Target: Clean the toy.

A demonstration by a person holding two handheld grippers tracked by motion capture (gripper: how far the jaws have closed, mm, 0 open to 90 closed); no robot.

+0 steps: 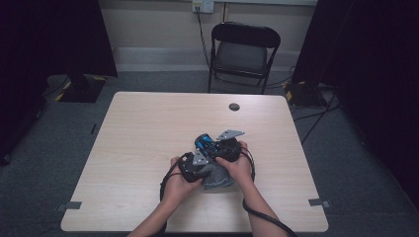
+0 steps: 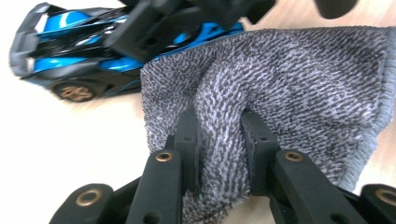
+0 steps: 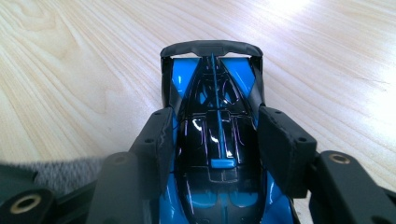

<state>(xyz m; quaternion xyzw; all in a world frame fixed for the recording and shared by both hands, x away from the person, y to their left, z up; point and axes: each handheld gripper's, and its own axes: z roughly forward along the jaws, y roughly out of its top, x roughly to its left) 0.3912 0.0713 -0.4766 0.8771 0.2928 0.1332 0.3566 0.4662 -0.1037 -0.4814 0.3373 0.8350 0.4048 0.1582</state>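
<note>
Your right gripper (image 3: 212,135) squeezes the shiny blue-and-black toy car (image 3: 215,154) by its sides on the pale wooden table (image 1: 148,128). Your left gripper (image 2: 219,140) pinches the fuzzy grey cloth (image 2: 289,93) touching the car.

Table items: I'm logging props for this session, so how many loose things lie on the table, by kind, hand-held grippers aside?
Blue and black toy sports car: 1
Grey knitted cloth: 1
Total: 2
Both lie on the light wooden table.
</note>
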